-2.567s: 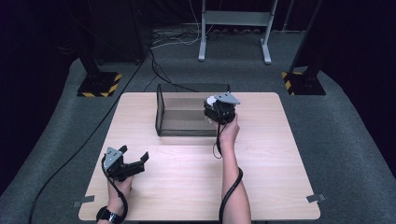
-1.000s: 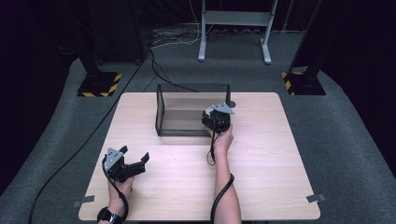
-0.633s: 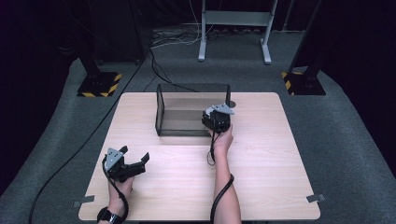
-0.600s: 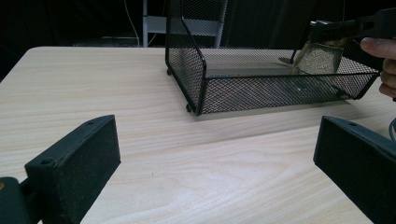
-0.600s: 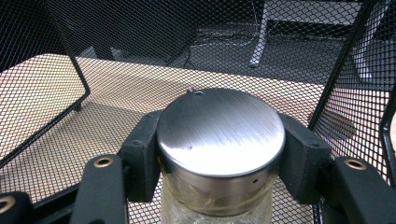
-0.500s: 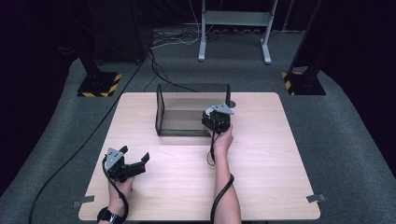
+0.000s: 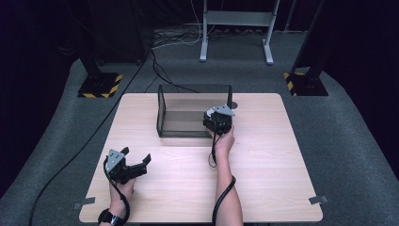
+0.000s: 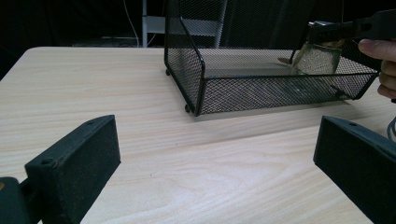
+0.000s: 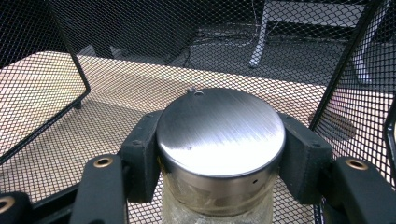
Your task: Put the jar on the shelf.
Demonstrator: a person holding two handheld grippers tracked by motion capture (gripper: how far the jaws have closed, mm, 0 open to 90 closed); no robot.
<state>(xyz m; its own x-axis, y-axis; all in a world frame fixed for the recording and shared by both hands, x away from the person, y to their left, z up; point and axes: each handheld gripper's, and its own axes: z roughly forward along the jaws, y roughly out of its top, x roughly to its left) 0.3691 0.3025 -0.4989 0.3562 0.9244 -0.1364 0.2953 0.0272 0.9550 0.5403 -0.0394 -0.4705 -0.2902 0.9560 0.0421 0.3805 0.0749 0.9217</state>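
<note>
1. Glass jar with brushed-steel lid [image 9: 220, 135]: inside the black wire-mesh basket [image 7: 162, 113], at the basket's right end, about 3 o'clock from the basket's centre in the high view. In the left gripper view the jar [image 8: 320, 58] sits low behind the mesh; I can't tell if its base touches the basket floor.
2. Right gripper [image 9: 219, 154]: fingers clamped on the jar just under the lid, one pad [image 9: 144, 154] on each side. Seen from above, the right gripper [image 7: 217, 120] reaches over the basket's front right corner.
3. Left gripper [image 7: 139, 165]: fingers apart, holding nothing, resting low over the tabletop [image 7: 263, 183] at about 7 o'clock from the basket, well apart from it.
4. Progress, my read: jar carried into the basket, placement nearly done. Left: confirm it's seated on the floor, open the fingers, lift the gripper out clear of the mesh wall.
5. Risk: lid is slick metal and the right mesh wall is close, so a tilted exit could snag or tip the jar.
</note>
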